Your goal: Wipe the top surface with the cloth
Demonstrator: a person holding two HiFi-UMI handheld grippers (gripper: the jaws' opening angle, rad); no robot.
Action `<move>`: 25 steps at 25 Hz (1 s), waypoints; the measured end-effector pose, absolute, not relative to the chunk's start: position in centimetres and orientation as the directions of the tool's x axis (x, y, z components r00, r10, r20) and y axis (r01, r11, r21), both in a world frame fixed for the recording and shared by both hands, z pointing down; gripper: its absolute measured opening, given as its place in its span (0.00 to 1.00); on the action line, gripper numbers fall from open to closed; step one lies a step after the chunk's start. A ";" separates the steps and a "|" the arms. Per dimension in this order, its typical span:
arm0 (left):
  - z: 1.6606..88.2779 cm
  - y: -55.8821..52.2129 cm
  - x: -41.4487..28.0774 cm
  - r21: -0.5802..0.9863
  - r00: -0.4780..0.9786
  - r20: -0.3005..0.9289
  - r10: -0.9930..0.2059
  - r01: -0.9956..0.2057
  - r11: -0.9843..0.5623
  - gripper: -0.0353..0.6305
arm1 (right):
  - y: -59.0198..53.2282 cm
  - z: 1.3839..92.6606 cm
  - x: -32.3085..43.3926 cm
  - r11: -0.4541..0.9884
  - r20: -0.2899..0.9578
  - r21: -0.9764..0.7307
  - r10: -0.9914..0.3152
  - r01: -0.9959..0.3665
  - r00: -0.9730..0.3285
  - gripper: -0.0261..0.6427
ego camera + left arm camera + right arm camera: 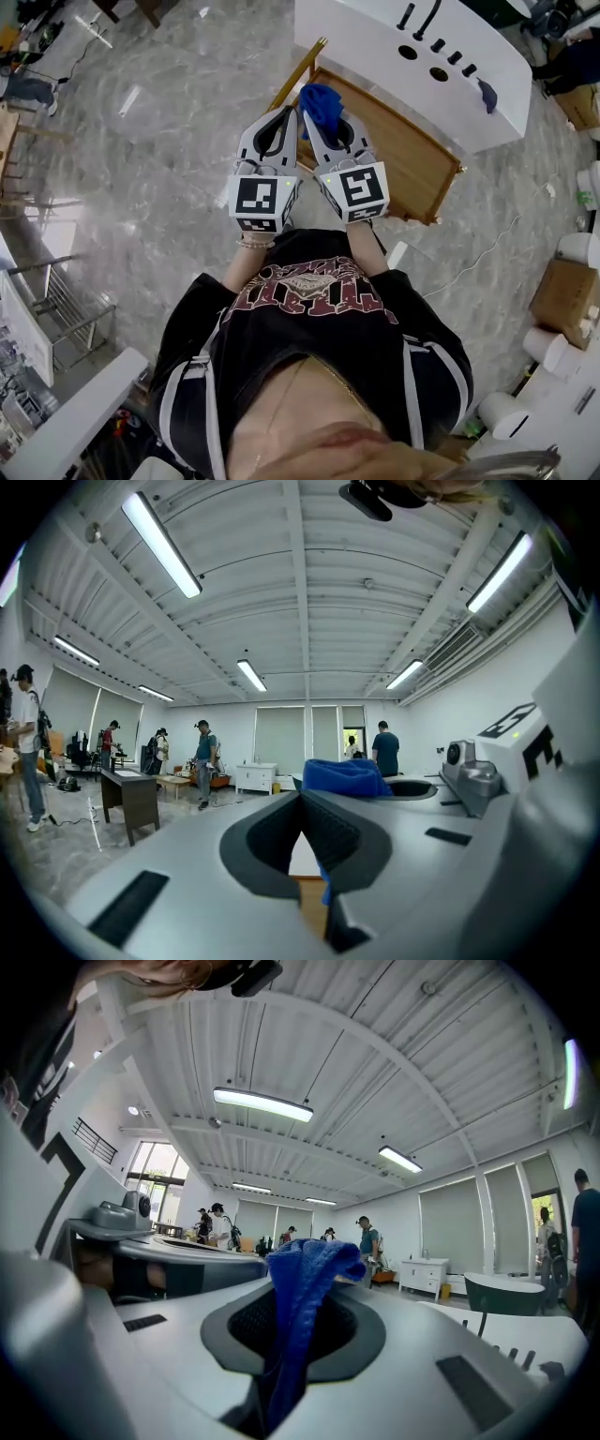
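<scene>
A blue cloth [321,101] is pinched in my right gripper [315,118], which is shut on it; the cloth bunches above the jaw tips. In the right gripper view the cloth [302,1283] hangs down between the closed jaws of that gripper [298,1269]. My left gripper [287,114] is held right beside it, shut with nothing in it; its jaws meet at the tips [302,801]. From the left gripper view the cloth [343,776] shows just to the right. Both grippers are raised at chest height, above the near-left end of a wooden table top [408,164].
A white counter [478,108] with holes and black fittings stands beyond the table. The floor [159,150] is grey marble. Cardboard boxes and white rolls [562,300] lie at the right. Several people stand far off in the room [202,761].
</scene>
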State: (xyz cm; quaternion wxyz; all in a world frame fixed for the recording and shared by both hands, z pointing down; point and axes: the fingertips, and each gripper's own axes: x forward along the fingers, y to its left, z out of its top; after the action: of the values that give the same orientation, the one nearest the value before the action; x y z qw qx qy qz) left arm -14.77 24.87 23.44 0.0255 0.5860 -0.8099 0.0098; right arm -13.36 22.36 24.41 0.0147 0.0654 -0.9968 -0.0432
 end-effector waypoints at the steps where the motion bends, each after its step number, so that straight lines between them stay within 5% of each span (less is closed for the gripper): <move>1: 23.5 24.8 -15.4 0.014 -0.301 0.056 -0.952 -0.953 0.302 0.13 | 22.3 24.5 -13.8 0.986 0.028 0.086 -0.148 -0.145 -0.989 0.12; 14: 26.2 19.0 -17.4 0.059 -0.177 0.104 -0.979 -0.981 0.184 0.13 | 16.8 27.3 -15.1 0.958 0.094 0.061 -0.286 -0.281 -0.954 0.12; 25: 26.3 10.7 -20.2 0.027 -0.208 0.142 -0.968 -0.977 0.214 0.13 | 8.7 27.4 -18.8 0.972 0.094 0.022 -0.236 -0.235 -0.967 0.12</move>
State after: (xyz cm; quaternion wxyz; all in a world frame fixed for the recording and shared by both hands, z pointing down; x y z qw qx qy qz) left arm -20.21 10.74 26.34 0.0641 0.6262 -0.7763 0.0340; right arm -18.85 8.71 27.36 0.0482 0.1187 -0.9917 -0.0052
